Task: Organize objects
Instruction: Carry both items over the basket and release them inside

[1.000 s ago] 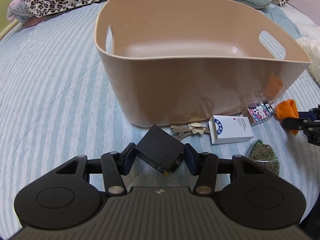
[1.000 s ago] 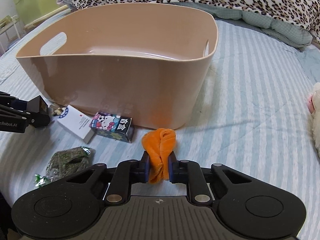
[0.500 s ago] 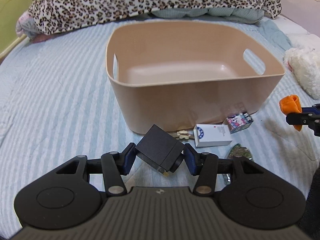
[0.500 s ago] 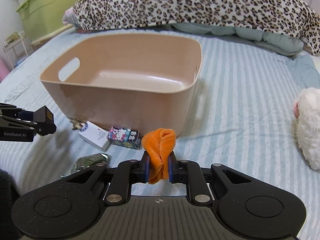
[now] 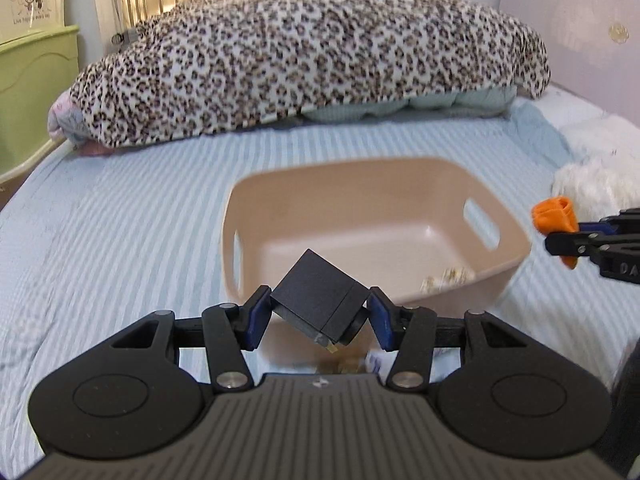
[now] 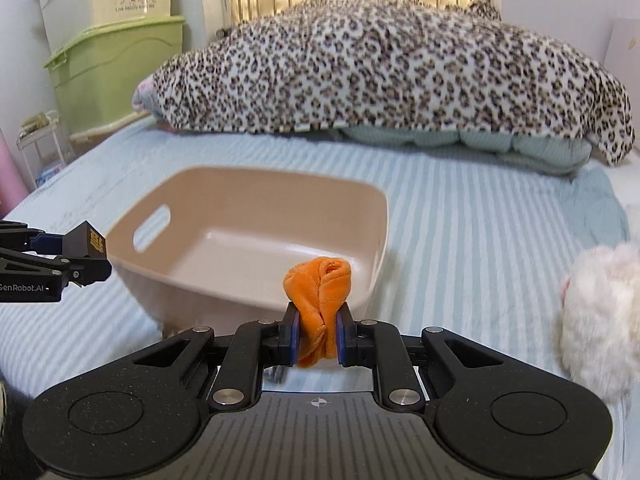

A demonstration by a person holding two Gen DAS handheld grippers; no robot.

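A black cube-shaped adapter (image 5: 320, 302) is clamped corner-up in the left gripper (image 5: 318, 318), and a rolled orange cloth (image 6: 319, 292) is pinched upright in the right gripper (image 6: 318, 336); both are held above the striped bedsheet (image 5: 120, 232), on the near side of the beige plastic tub (image 5: 440, 184). The tub's open mouth lies ahead of and below both loads, its long axis running left to right across the views. Neither arm is judged clearly nearer, so a short forward carry over the near rim is probably called for before either load is let go
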